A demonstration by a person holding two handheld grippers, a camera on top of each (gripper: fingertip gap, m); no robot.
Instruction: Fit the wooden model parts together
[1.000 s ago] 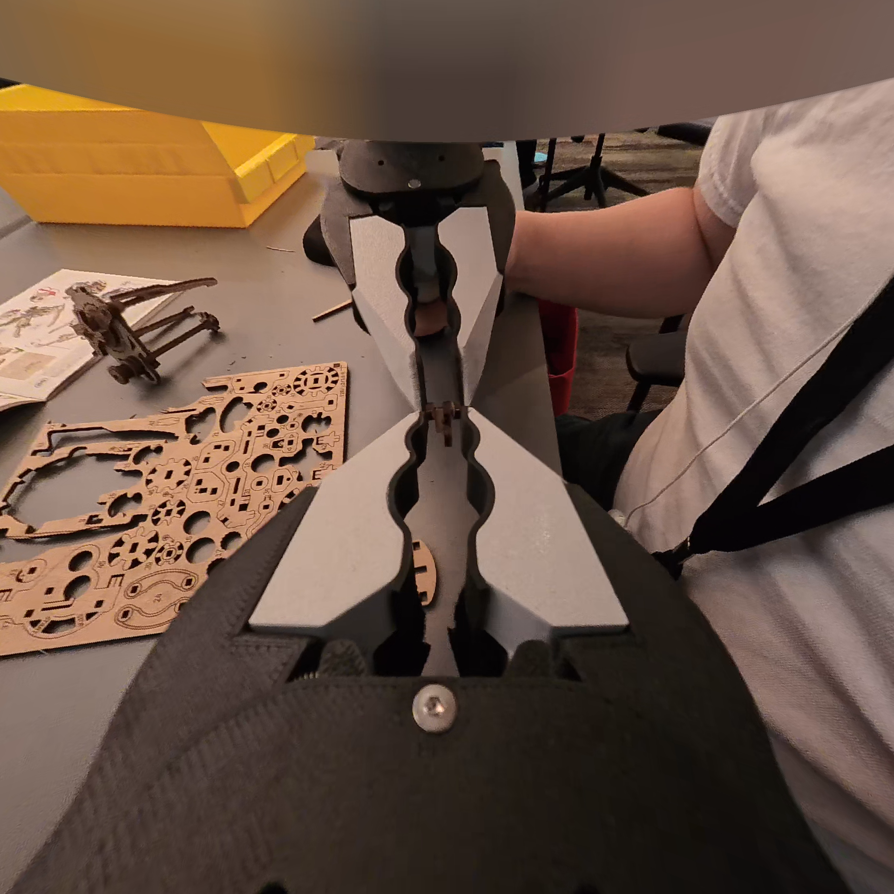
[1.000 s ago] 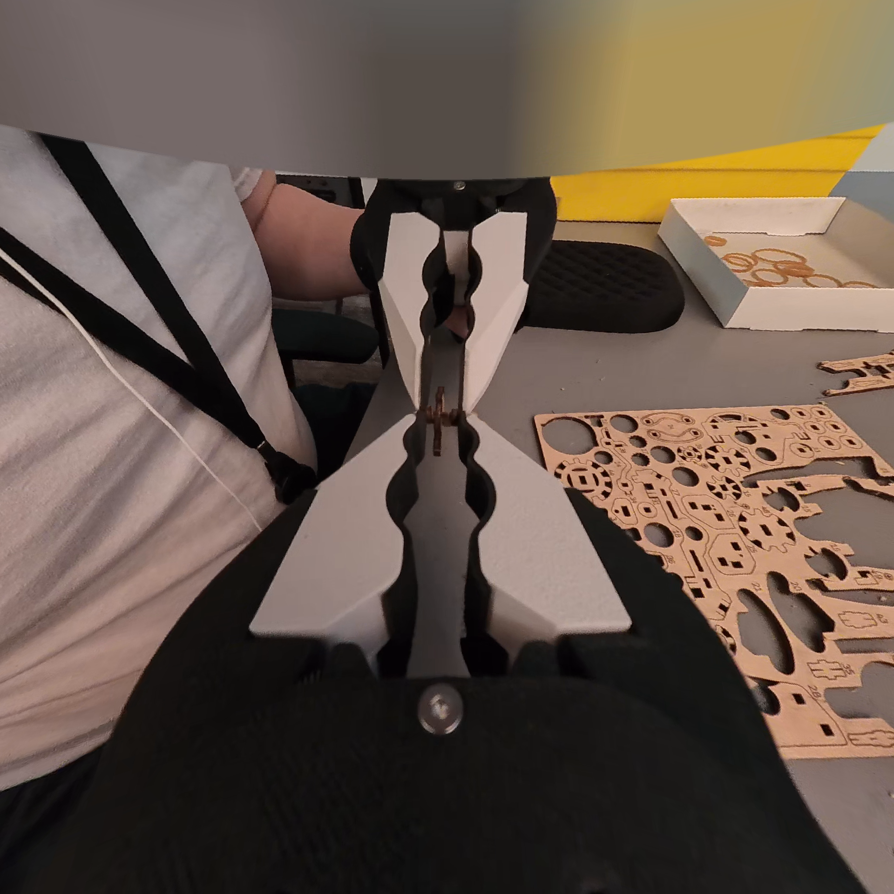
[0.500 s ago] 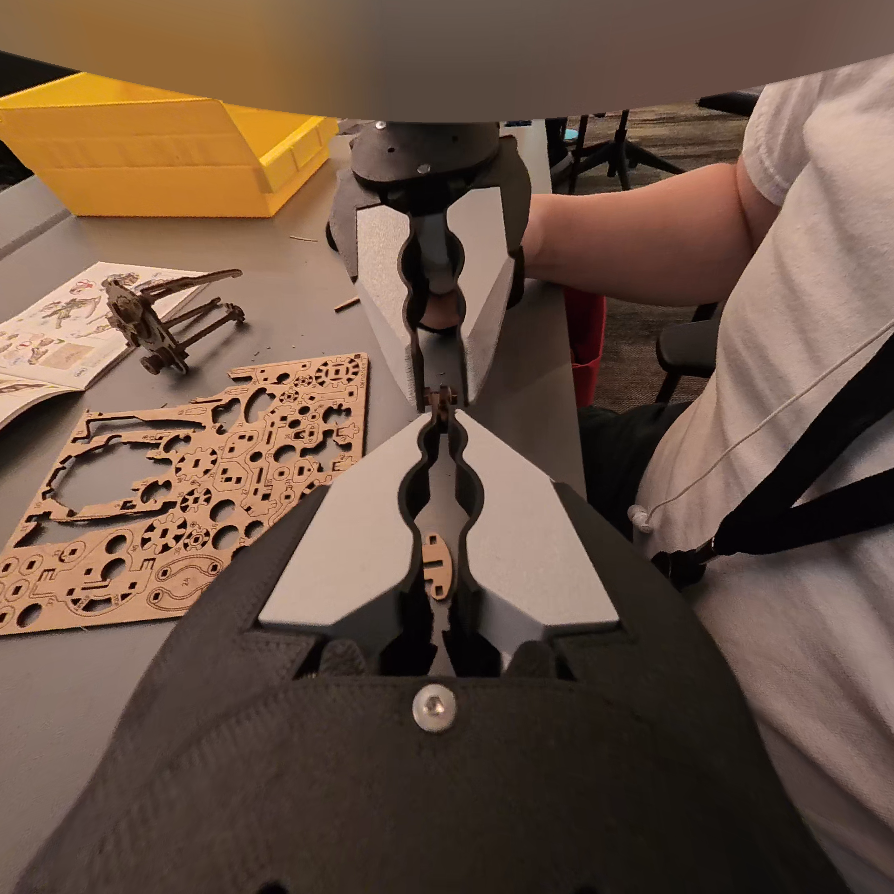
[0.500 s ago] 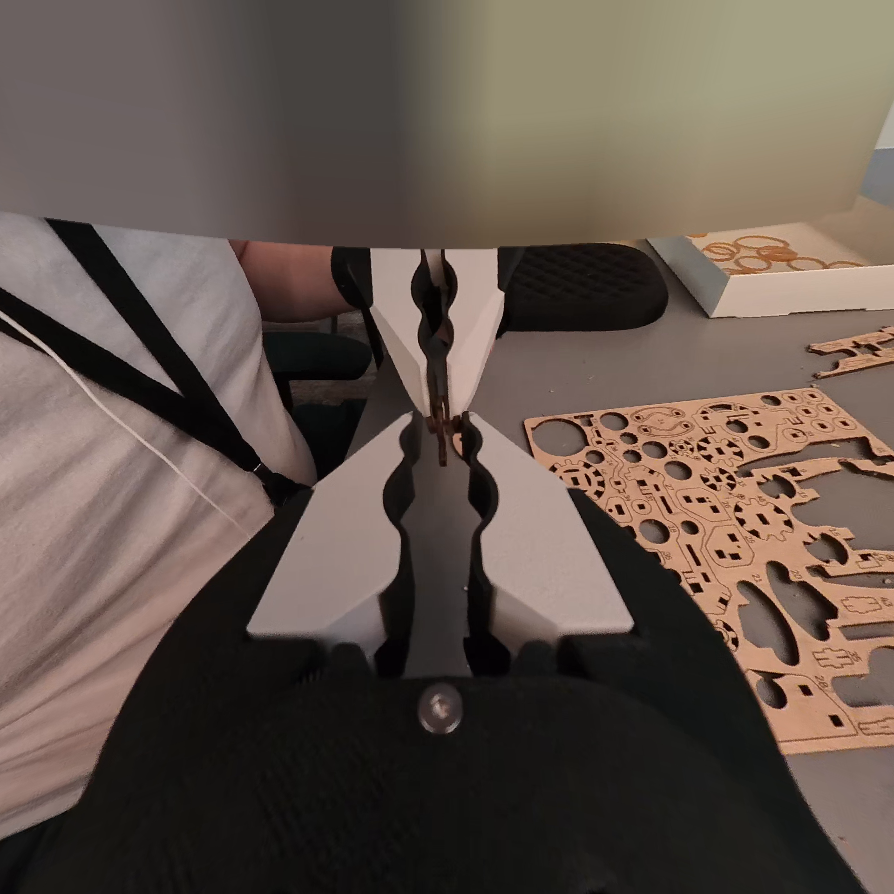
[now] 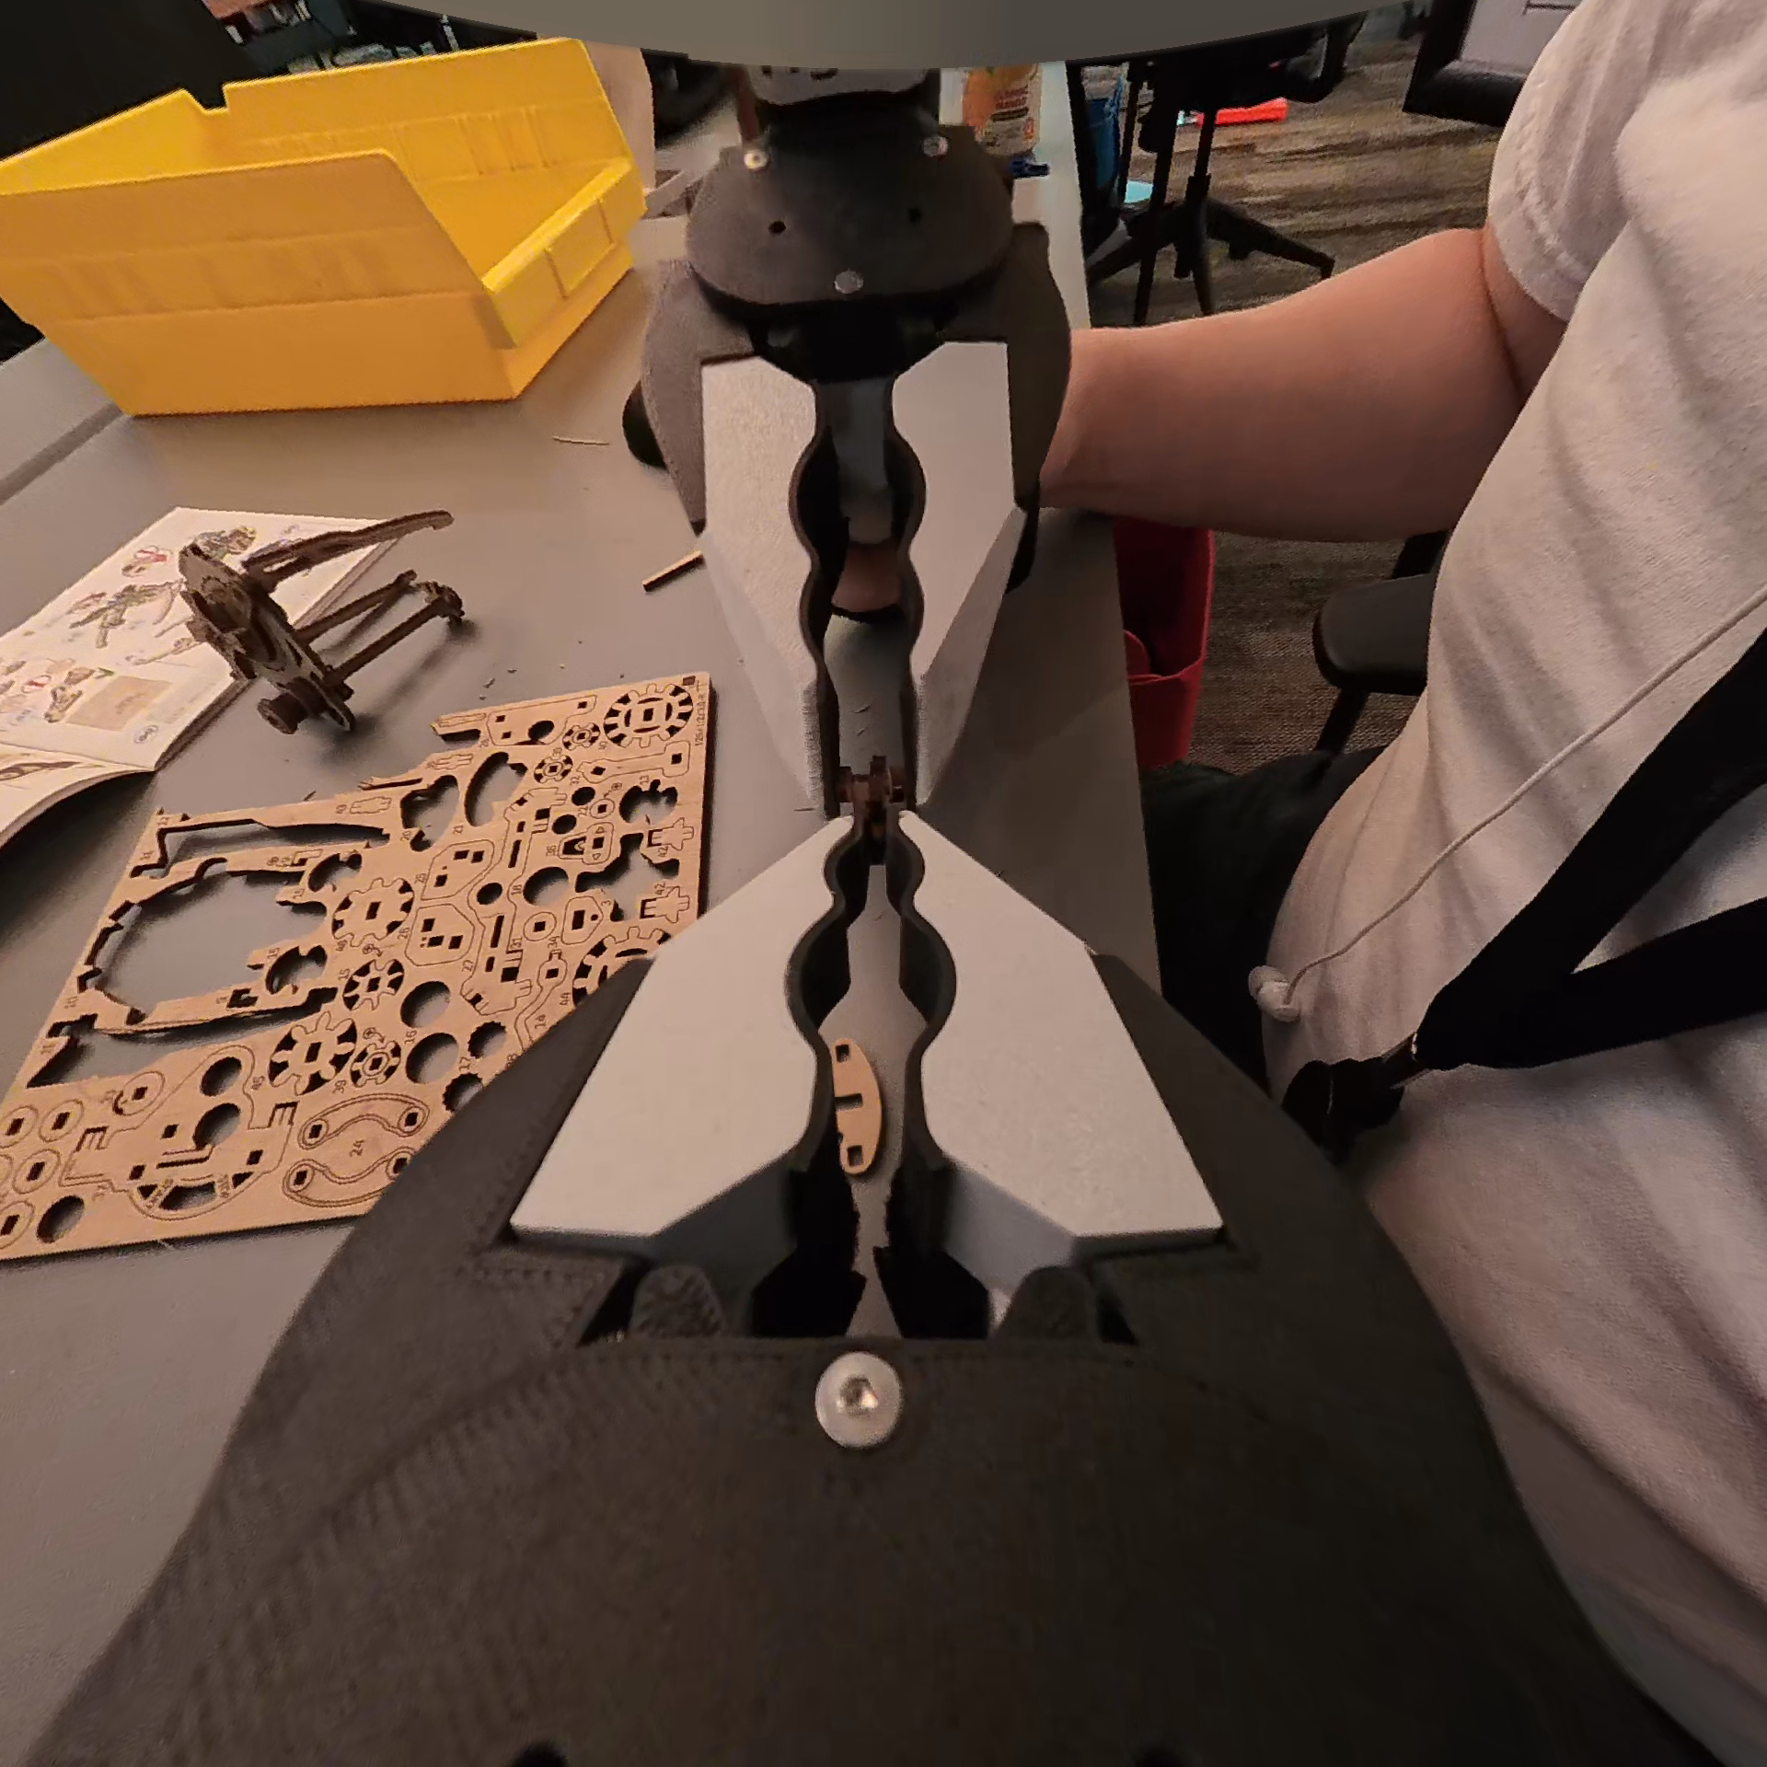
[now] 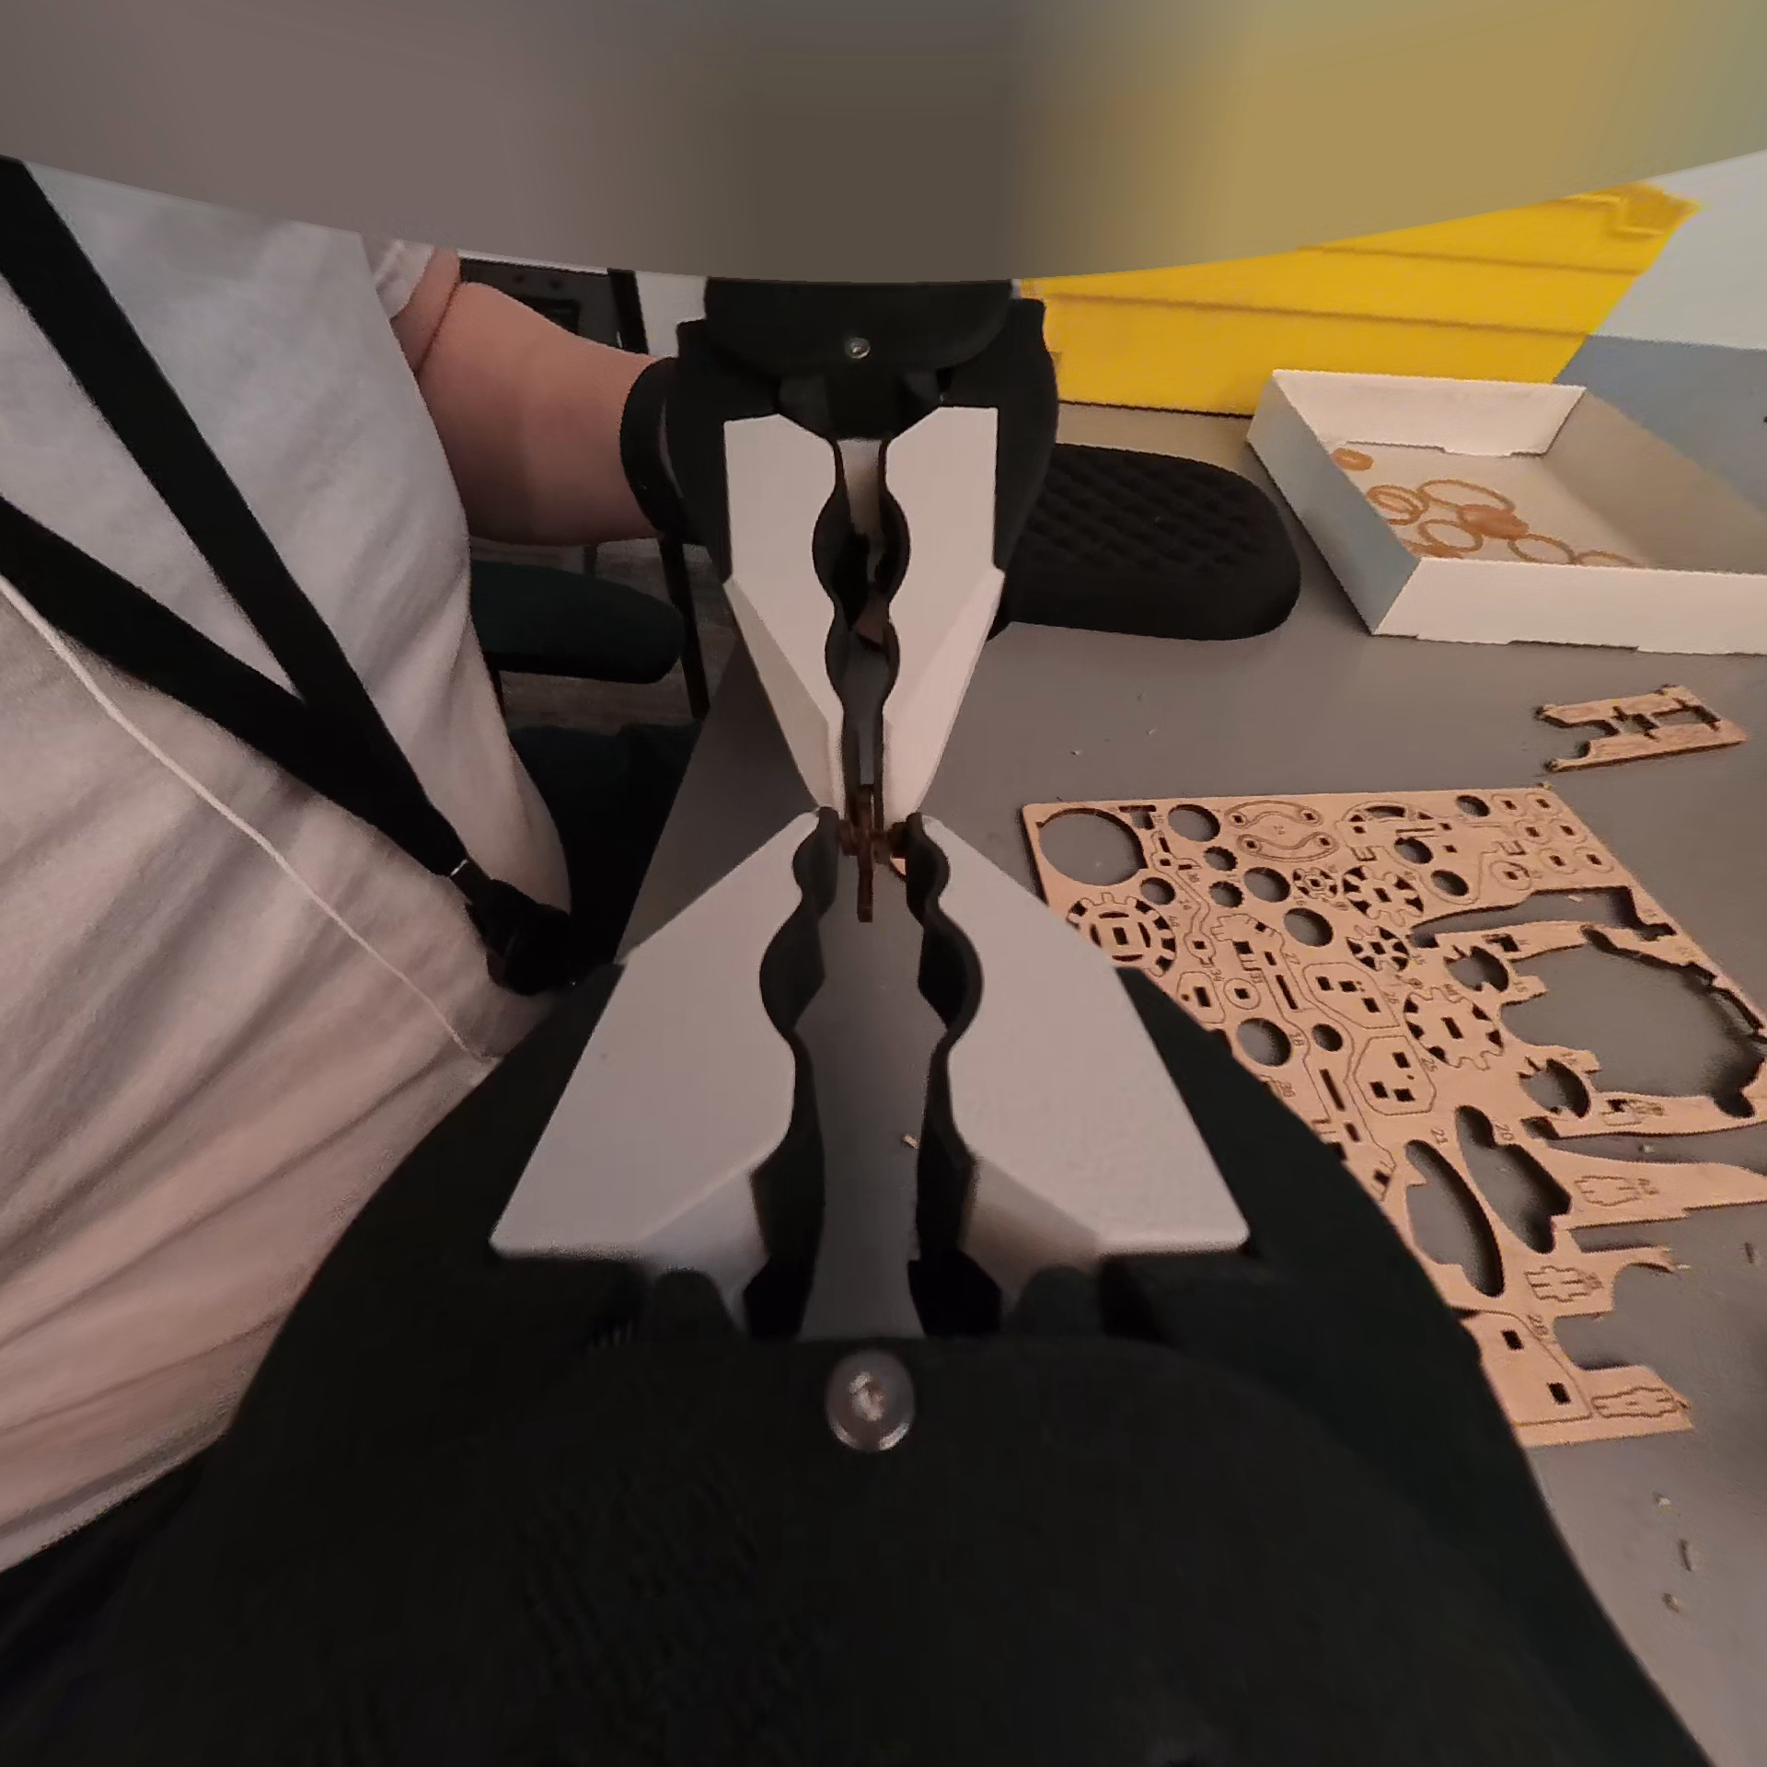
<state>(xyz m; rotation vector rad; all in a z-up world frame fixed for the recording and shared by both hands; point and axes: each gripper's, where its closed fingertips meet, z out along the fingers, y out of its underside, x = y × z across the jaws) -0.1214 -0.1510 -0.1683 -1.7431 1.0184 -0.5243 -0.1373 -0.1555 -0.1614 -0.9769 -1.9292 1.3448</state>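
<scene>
My left gripper (image 5: 870, 830) and my right gripper (image 6: 865, 839) face each other tip to tip above the near table edge. Each is shut on a small dark wooden part, and the two parts (image 5: 872, 798) touch where the tips meet. They also show in the right wrist view (image 6: 865, 856), where a thin piece runs from the left gripper's tips into a small cross-shaped piece between my right fingertips. The right gripper (image 5: 870, 786) also shows in the left wrist view, and the left gripper (image 6: 865, 796) in the right wrist view. How the parts interlock is hidden.
A cut-out wooden sheet (image 5: 382, 956) (image 6: 1386, 1004) lies on the grey table. A small oval piece (image 5: 854, 1109) lies below my left gripper. A partly built dark model (image 5: 277, 621) stands by a booklet (image 5: 86, 650). A yellow bin (image 5: 287, 268), a white tray (image 6: 1530, 593), a black pad (image 6: 1147, 545) and the person's torso are also in view. The grippers are tip to tip, or close to it. Both grippers' tips are roughly 7 cm from the small oval piece (image 5: 854, 1109).
Both grippers stay tip to tip on the small parts. The pair has tilted and shifted slightly, so each view shows more of the far table.
</scene>
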